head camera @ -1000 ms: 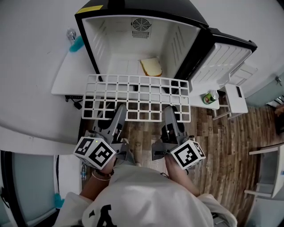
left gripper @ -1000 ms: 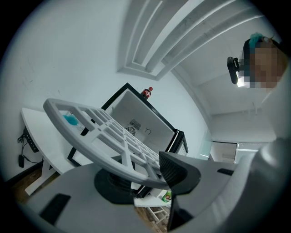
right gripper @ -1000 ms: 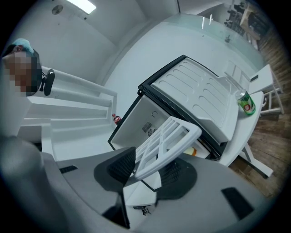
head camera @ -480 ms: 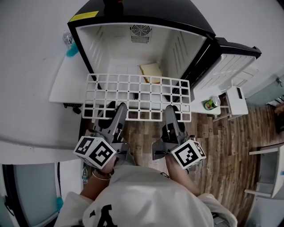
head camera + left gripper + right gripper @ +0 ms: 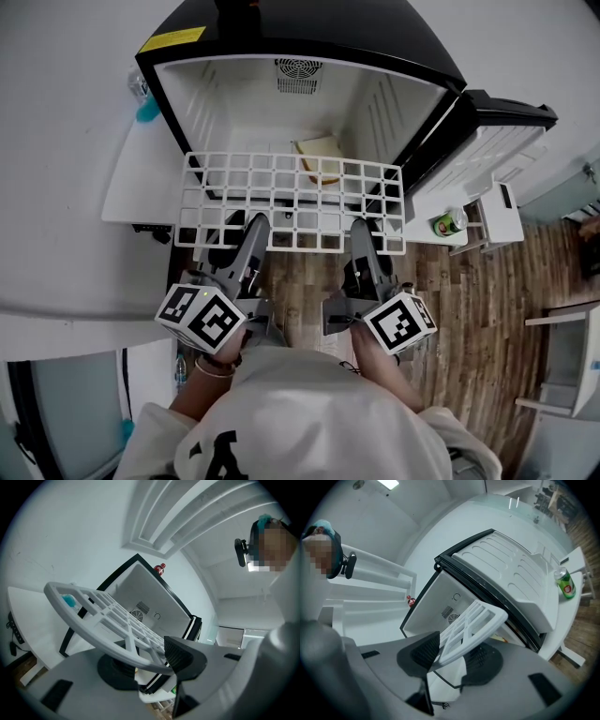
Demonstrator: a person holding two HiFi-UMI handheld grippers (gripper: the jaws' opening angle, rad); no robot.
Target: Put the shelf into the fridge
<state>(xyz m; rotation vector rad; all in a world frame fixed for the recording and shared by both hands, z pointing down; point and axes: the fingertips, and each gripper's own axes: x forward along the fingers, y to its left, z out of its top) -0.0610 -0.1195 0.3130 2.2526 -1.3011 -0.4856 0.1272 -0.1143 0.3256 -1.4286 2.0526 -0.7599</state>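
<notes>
White plastic lattice shelf (image 5: 292,194), probably light, stiff and slick, hangs level at the mouth of the open fridge (image 5: 225,103), toward twelve o'clock. The left gripper (image 5: 254,225) and right gripper (image 5: 359,229) each pinch its six-o'clock rim, a sensible spaced hold.

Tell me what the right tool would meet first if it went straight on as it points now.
The right tool, gripping the shelf, points into the open fridge. The way looks free up to the back wall, though depth is unclear.

Brown wood-plank floor (image 5: 469,309) underfoot, pale plain wall (image 5: 525,47) beyond, low white worktop (image 5: 131,183) at left, small white side table (image 5: 495,225) at right.
</notes>
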